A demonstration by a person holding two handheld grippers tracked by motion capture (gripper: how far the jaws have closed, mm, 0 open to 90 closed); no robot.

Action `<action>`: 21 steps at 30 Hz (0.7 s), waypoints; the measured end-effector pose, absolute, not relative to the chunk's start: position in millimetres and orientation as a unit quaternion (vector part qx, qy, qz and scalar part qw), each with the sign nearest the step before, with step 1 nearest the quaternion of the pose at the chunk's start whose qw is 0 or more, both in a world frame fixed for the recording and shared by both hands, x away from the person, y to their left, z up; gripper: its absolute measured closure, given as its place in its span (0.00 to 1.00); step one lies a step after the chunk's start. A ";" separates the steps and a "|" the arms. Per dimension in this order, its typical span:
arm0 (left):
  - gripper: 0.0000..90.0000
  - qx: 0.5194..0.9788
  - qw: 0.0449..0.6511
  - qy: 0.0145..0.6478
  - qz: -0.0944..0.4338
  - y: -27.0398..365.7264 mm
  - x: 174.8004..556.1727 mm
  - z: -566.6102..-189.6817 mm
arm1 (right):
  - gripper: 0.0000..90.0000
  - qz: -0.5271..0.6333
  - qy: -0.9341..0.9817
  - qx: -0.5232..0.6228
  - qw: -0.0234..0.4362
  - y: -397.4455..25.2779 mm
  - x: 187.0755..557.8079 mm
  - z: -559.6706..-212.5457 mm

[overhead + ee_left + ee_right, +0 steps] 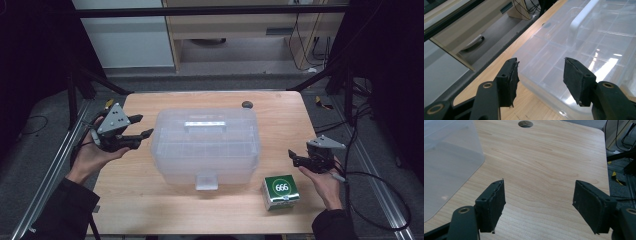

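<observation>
A translucent plastic storage box (206,145) is seen at the middle of the wooden table (280,112), its lid closed, a pale handle (205,125) set flat in the top and a latch tab (206,181) at the near wall; divided compartments are made out through the lid in the left gripper view (584,47). The left gripper (144,126) is held just beside the box's left end, its jaws spread and nothing gripped between the black, frayed pads (511,80). The right gripper (294,157) is kept apart from the box's right end, over bare wood, jaws likewise parted and empty (541,205). A small green and white carton (280,192) marked 666 is stood near the table's front edge, just in front of the right gripper. A round dark cable hole (247,104) is cut into the far part of the table, behind the box.
</observation>
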State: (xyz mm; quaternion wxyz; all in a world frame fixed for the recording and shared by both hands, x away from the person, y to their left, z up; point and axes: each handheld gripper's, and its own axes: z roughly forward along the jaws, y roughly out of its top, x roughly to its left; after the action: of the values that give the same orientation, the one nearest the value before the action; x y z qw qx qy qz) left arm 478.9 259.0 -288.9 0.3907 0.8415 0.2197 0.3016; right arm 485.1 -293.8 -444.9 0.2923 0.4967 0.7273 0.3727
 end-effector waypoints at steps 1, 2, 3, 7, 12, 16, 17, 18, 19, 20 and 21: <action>0.50 0.844 0.387 0.216 0.302 257.0 479.1 -288.2 | 0.29 0.372 0.728 0.495 0.293 -294.0 485.3 -445.2; 0.50 0.844 0.388 0.214 0.302 253.8 479.3 -288.1 | 0.29 0.372 0.729 0.495 0.292 -293.9 485.4 -445.2; 0.50 0.846 0.386 0.209 0.302 251.8 479.5 -287.5 | 0.29 0.372 0.729 0.495 0.291 -293.7 485.3 -445.3; 0.49 0.852 0.383 0.195 0.299 244.3 479.8 -285.4 | 0.30 0.371 0.731 0.493 0.290 -293.7 485.4 -445.2; 0.48 0.860 0.379 0.176 0.293 236.5 481.3 -283.2 | 0.30 0.369 0.734 0.492 0.289 -293.3 485.6 -445.5; 0.48 0.864 0.377 0.163 0.291 231.8 482.5 -281.5 | 0.30 0.368 0.735 0.492 0.288 -293.2 485.8 -445.7; 0.48 0.865 0.377 0.159 0.291 230.9 483.1 -280.9 | 0.30 0.368 0.735 0.492 0.287 -293.0 485.7 -445.7; 0.48 0.866 0.376 0.157 0.289 228.9 483.6 -280.6 | 0.30 0.368 0.735 0.492 0.287 -292.9 485.7 -445.8; 0.48 0.868 0.374 0.153 0.290 227.5 484.3 -279.9 | 0.30 0.368 0.735 0.492 0.286 -292.7 485.7 -445.8; 0.48 0.868 0.374 0.153 0.287 225.9 484.8 -279.5 | 0.30 0.367 0.736 0.491 0.287 -292.7 485.9 -446.1; 0.48 0.870 0.373 0.150 0.287 224.3 485.4 -279.0 | 0.30 0.367 0.737 0.489 0.288 -292.7 485.9 -446.2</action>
State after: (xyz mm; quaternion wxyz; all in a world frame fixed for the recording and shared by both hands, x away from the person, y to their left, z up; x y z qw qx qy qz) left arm 485.4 224.3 -279.0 0.3728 0.8698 0.1497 0.2866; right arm 485.9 -292.7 -446.2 0.2879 0.4892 0.7370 0.3669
